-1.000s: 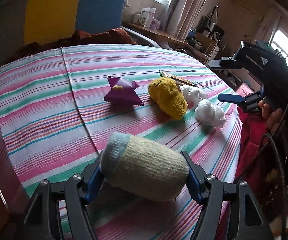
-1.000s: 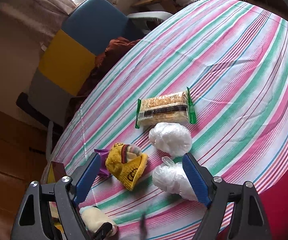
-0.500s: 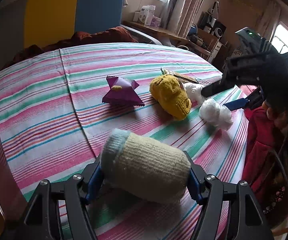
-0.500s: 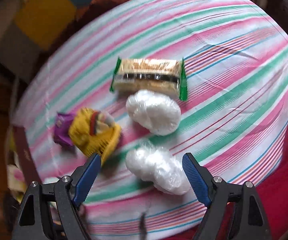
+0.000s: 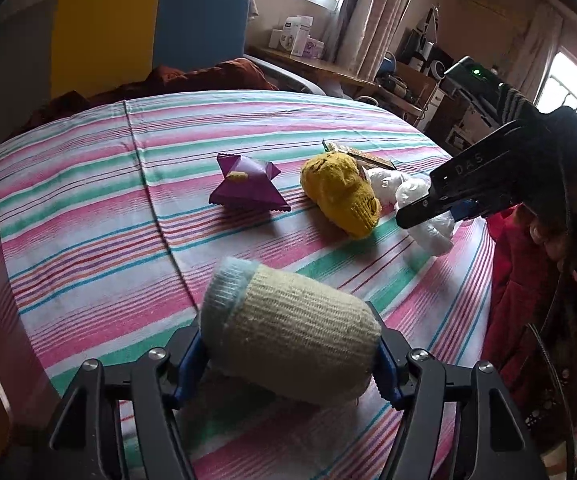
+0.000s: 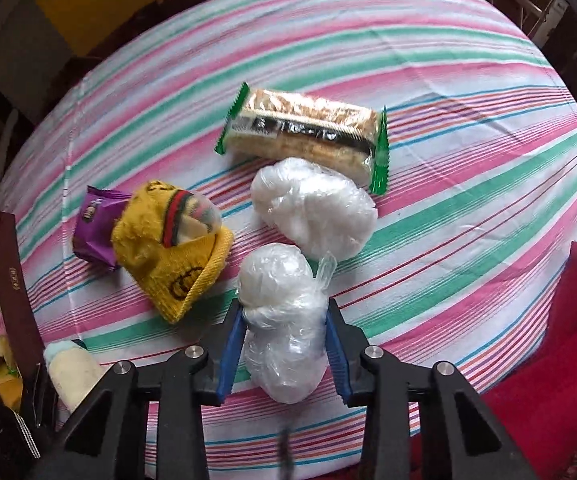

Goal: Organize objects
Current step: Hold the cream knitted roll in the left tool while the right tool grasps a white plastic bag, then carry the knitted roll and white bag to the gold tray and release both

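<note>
Currently the right hand-held gripper (image 6: 284,344) is clenched on the near plastic bag (image 6: 280,320) at lower centre of the table (image 6: 428,60); the left hand-held gripper (image 5: 288,352) grasps a knitted roll (image 5: 288,332). Next move likely calls for lifting clear of the second bag (image 6: 312,208) and yellow hat (image 6: 168,252) alongside.

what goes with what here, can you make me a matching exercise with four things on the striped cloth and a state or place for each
Things:
1. cream knitted sock
2. nearer white plastic bag
3. purple snack packet
4. green-edged cake bar

States or places:
A. lies free, touching the yellow knitted sock
B. held in the left tongs
C. farthest from the right tongs
D. gripped by the right tongs

Pairs: 1-B, 2-D, 3-A, 4-C
</note>
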Demonstrator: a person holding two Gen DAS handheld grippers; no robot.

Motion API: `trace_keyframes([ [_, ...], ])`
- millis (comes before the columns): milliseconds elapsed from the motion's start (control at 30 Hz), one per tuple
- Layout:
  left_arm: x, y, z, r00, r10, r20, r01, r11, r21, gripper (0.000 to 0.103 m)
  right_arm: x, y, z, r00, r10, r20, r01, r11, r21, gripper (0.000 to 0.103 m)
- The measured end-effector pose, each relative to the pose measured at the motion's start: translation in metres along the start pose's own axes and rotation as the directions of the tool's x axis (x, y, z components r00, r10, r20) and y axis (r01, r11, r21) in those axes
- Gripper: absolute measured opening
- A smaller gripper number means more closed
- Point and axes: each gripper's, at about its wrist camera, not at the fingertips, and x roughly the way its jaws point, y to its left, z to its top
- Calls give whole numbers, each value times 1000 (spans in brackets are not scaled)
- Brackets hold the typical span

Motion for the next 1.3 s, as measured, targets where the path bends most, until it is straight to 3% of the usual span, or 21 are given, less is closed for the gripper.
trace_keyframes([
  [267, -30, 0, -4, 1000, 4, 18, -4, 999, -42, 69, -40, 23, -31, 985, 98, 143, -84, 992, -98, 37],
  [467, -79, 11, 2, 992, 28, 123, -18, 997, -77, 69, -56, 111, -23, 957, 231, 177, -184, 951, -250, 37],
  [633, -126, 48, -1, 973, 107, 204, -70, 981, -182, 69, -55, 184, -33, 937, 322, 132, -250, 886, -390, 37],
  [800, -176, 102, -11, 931, 254, 263, -165, 934, -317, 69, -52, 254, -41, 920, 383, 82, -300, 823, -483, 37],
  [967, -201, 148, -20, 883, 391, 262, -264, 873, -411, 69, -53, 321, -33, 890, 451, 64, -348, 765, -541, 40],
  [1033, -206, 167, -24, 864, 442, 241, -312, 845, -434, 70, -50, 350, -25, 884, 461, 70, -349, 754, -556, 53],
  [1100, -206, 178, -26, 852, 476, 218, -348, 826, -443, 71, -48, 364, -19, 895, 438, 83, -329, 775, -540, 74],
  [1167, -208, 189, -35, 846, 497, 195, -373, 811, -451, 79, -46, 370, -18, 893, 444, 75, -344, 781, -522, 75],
  [1300, -208, 202, -49, 843, 508, 176, -375, 790, -486, 82, -44, 362, -31, 896, 438, 76, -334, 776, -536, 76],
])
